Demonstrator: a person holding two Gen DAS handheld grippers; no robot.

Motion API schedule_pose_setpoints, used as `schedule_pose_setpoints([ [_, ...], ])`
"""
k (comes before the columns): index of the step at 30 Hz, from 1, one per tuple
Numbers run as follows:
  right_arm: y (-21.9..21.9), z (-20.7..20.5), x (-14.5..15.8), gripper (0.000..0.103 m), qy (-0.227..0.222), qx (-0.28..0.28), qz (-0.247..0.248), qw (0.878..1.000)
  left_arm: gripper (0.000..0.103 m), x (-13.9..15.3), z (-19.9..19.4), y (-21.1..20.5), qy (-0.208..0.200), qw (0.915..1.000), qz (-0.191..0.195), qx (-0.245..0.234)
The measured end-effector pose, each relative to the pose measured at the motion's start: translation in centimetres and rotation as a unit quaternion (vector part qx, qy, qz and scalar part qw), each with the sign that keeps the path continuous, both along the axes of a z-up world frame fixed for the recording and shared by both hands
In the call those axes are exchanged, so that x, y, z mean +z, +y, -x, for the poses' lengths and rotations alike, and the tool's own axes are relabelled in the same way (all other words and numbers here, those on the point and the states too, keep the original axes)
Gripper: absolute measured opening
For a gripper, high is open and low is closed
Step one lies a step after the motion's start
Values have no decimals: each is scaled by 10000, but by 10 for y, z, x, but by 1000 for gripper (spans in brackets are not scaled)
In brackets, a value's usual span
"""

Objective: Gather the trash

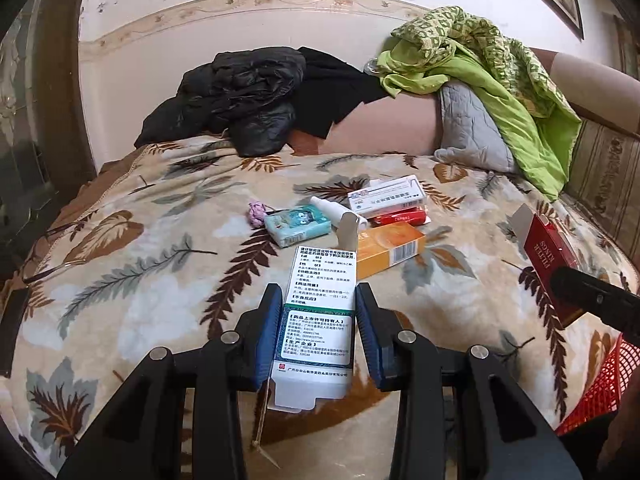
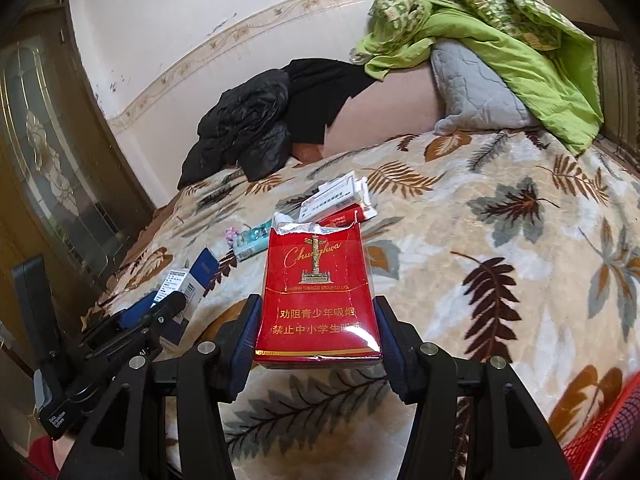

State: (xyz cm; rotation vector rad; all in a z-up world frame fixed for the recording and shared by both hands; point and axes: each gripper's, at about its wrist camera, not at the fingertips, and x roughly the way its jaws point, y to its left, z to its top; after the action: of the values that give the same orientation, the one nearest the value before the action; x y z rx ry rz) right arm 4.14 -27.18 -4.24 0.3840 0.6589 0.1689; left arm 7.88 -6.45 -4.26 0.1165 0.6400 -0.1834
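Left gripper (image 1: 318, 332): level over the near edge of the leaf-print blanket (image 1: 168, 304), pointing toward the wall, both pads clamped on one white medicine carton (image 1: 320, 300), end flap open, carton off the bed. Right gripper (image 2: 316, 332): same heading, tilted slightly left, pads clamped on the sides of one red cigarette pack (image 2: 318, 300), torn top pointing away, also lifted clear. Red mesh basket (image 1: 596, 384) sits at the bed edge to my lower right; one only, mostly cut off by the frame. Mid-bed trash cluster, still lying on the blanket: one orange box (image 1: 390, 250), one teal tissue pack (image 1: 296, 226), one small pink crumpled wad (image 1: 257, 213) just left of it, one white spray bottle (image 1: 338, 212), one flat red pack (image 1: 400, 217) under one white carton (image 1: 386, 194). That's six loose items, packed close, several touching. Far side: one black jacket (image 1: 240, 100), one grey pillow (image 1: 472, 132), one green quilt (image 1: 500, 64) heaped against the headboard.
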Motion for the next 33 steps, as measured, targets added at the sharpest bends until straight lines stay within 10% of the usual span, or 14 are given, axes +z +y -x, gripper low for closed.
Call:
schedule_pose_setpoints([
  [33,3,-3,-1,59,49,1,-22,10000,37,-1,3,-6,-84,9996,-265,-40],
])
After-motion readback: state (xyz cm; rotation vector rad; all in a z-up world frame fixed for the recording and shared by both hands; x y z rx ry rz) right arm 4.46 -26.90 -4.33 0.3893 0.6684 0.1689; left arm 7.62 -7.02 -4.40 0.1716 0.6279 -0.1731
